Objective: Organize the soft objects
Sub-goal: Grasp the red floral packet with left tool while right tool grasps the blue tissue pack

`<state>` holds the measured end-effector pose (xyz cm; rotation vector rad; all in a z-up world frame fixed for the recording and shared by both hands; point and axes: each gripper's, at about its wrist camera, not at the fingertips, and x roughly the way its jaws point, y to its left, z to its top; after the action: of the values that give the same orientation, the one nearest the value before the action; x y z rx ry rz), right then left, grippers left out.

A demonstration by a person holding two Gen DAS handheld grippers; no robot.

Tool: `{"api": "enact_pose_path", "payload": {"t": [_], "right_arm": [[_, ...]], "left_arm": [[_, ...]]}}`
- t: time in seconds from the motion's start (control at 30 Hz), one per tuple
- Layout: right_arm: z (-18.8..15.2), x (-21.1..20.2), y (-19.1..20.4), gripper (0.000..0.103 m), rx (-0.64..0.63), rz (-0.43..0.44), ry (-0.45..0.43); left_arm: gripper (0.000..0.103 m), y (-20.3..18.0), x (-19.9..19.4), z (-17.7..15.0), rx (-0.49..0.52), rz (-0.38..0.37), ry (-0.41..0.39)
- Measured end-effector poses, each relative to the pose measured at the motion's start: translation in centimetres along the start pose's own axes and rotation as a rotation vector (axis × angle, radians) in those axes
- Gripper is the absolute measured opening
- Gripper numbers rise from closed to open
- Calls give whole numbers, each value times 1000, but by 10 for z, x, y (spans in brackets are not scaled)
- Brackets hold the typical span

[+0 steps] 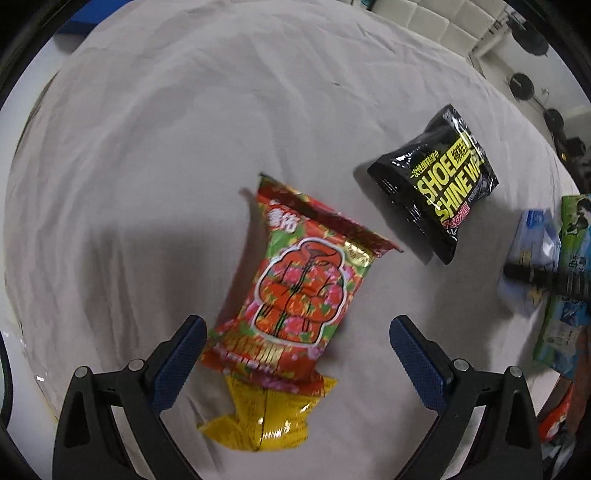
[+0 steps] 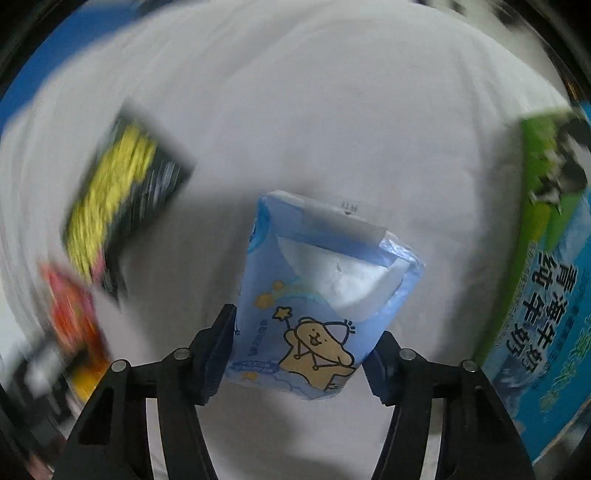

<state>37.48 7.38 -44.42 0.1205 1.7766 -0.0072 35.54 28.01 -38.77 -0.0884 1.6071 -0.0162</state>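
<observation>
In the left wrist view my left gripper (image 1: 297,332) is open, its blue-padded fingers either side of the lower part of a red and green flowered snack bag (image 1: 299,280) that lies on the white sheet (image 1: 147,147). A yellow packet (image 1: 266,417) lies under the bag's near end. A black shoe-shine wipes pack (image 1: 439,181) lies to the right. In the right wrist view my right gripper (image 2: 301,350) is shut on a blue tissue pack (image 2: 321,295) with a cartoon bear, held above the sheet (image 2: 332,110). The black pack (image 2: 118,199) and red bag (image 2: 70,317) show blurred at left.
A green and blue milk-brand bag (image 2: 546,277) lies at the right edge; it also shows in the left wrist view (image 1: 569,280) beside the blue tissue pack (image 1: 532,258). A white tufted headboard (image 1: 443,22) lies beyond the bed's far edge.
</observation>
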Motion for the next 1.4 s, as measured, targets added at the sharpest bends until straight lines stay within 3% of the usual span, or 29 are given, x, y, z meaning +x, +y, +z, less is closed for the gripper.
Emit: {"api": "enact_pose_path", "payload": {"t": [0.13,0.17,0.23,0.3,0.43,0.6,0.8,1.03,1.23,1.33,1.4], "right_arm": [[-22,9,25,64,-205,-118,31],[-25,10,27,64,-217,-128,25],[-26,10,27,65,-207,-116,24],[-26,12,23,66,-182,-95,22],[-27,11,12,66,-171,-79,13],[-43,14,1,54,-201,-68,26],[-76,14,-1,52,-280,-109,45],[-116,23,-22,52,-311,-149,50],[-121,25,-26,57,-290,-170,18],[-117,22,-21,72,-254,-149,-2],[-113,24,-21,73,-221,-128,-13]], "left_arm": [[100,-8,13,8,5,-40,29],[96,-9,15,9,4,-35,27],[67,-10,19,10,-6,1,19],[55,-7,22,10,-25,40,11],[45,-1,15,4,-97,30,-11],[44,-26,7,-21,-114,-18,-14],[44,-63,9,-65,-114,-79,5],[44,-93,35,-111,-79,-29,35],[47,-97,49,-114,-71,8,34],[47,-117,57,-110,-52,36,29],[46,-123,58,-108,-51,41,22]]}}
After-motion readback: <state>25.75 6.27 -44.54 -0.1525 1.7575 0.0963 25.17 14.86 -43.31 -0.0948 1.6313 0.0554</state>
